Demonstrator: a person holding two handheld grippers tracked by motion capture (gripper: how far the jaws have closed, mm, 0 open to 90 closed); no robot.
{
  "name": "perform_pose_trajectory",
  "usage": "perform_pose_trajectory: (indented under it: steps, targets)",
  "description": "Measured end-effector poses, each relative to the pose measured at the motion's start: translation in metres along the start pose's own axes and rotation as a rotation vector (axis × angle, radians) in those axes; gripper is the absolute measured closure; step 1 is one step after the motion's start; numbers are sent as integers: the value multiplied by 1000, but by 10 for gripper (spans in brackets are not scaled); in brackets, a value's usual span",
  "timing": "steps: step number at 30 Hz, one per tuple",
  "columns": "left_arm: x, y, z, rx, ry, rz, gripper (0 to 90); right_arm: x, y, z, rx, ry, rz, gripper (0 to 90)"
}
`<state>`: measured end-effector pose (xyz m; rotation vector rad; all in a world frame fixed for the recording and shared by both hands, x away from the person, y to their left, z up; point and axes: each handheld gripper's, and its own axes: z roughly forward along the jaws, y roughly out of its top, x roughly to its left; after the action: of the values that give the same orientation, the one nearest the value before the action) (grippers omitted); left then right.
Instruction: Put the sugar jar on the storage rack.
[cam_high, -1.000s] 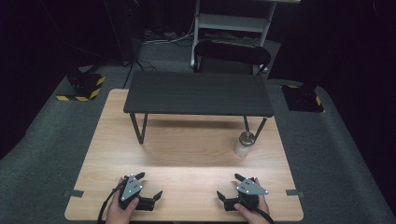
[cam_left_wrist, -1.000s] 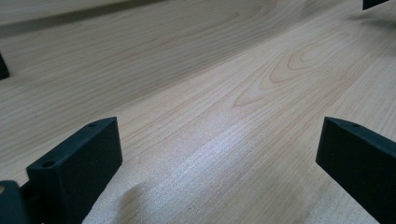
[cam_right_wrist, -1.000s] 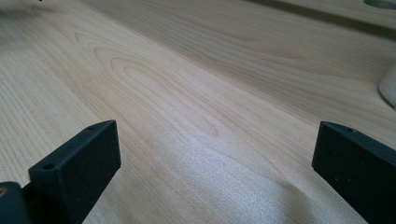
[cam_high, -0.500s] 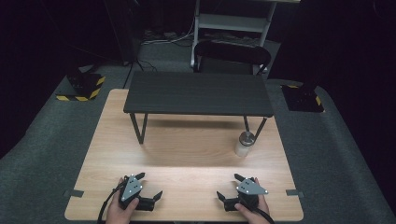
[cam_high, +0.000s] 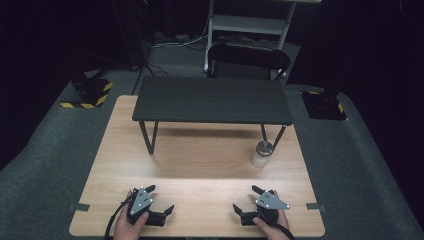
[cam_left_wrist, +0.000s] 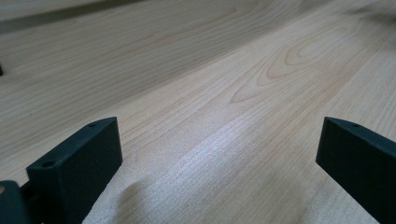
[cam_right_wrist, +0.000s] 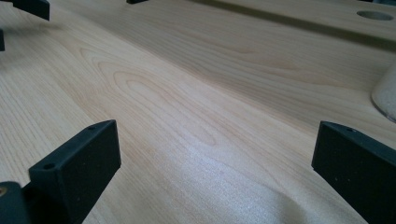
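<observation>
- Nothing has shifted over the last second: both hands stay parked at the near edge of the wooden table (cam_high: 200, 165).
- The left gripper (cam_high: 159, 204) rests with jaws spread wide, nothing between them.
- The right gripper (cam_high: 246, 199) likewise gapes empty.
- A small jar (cam_high: 261, 154) stands untouched by the dark shelf's (cam_high: 212, 100) right leg, toward the table's right edge.
- No work seems begun.

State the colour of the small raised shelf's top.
Black, or very dark grey, for the shelf; clearest in the high view.
</observation>
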<state>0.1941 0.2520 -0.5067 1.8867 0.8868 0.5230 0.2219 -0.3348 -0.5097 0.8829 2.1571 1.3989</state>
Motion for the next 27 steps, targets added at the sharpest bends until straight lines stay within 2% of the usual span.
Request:
perform_pose_trajectory:
  steps: [4, 8, 14, 15, 18, 24, 25, 27]
  targets:
    - [1, 0, 0, 0, -4, -1, 5, -2, 0, -2, -24, 6, 13, 0]
    - [1, 0, 0, 0, -4, -1, 5, -4, -1, -7, -75, 7, 38, 0]
    - [1, 0, 0, 0, -3, -2, 4, -5, 1, -18, -129, -19, 42, 0]
    - [1, 0, 0, 0, -3, -2, 5, -6, 0, -23, -153, -34, 52, 0]
    - [1, 0, 0, 1, -3, -2, 5, -9, -2, -31, -182, -61, 70, 0]
    - [1, 0, 0, 0, -2, -1, 4, -13, -9, -41, -209, -137, 97, 0]
    - [1, 0, 0, 0, -2, -1, 5, -13, -9, -41, -209, -137, 97, 0]
    - [0, 0, 0, 1, -2, -2, 5, -13, -11, -41, -214, -193, 90, 0]
